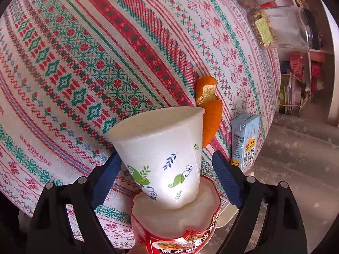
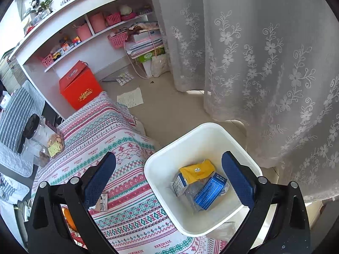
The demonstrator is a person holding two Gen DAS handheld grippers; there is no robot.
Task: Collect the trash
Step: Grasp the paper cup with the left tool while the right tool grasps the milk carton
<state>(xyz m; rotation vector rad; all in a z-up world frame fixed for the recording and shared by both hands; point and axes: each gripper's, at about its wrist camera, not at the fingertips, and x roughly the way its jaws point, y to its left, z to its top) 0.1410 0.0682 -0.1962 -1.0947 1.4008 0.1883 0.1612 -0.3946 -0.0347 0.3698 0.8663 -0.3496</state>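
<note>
Partly done: bin (image 2: 203,131) beside table holds yellow pack (image 2: 197,170) and blue box (image 2: 209,192). Left on table: cup (image 1: 163,158) between wide left gripper (image 1: 165,163), peel (image 1: 208,114), carton (image 1: 243,139). Right gripper (image 2: 169,175) wide, empty over bin.

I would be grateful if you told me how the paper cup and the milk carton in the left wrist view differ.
The paper cup is round, tapered and white with leaf prints; the milk carton is boxy and pale blue with printed text. The cup sits on a red instant-noodle tub, while the carton stands on the patterned tablecloth at its edge. The cup lies between the open left tongs; the carton is outside them. Both remain out of the bin.
</note>
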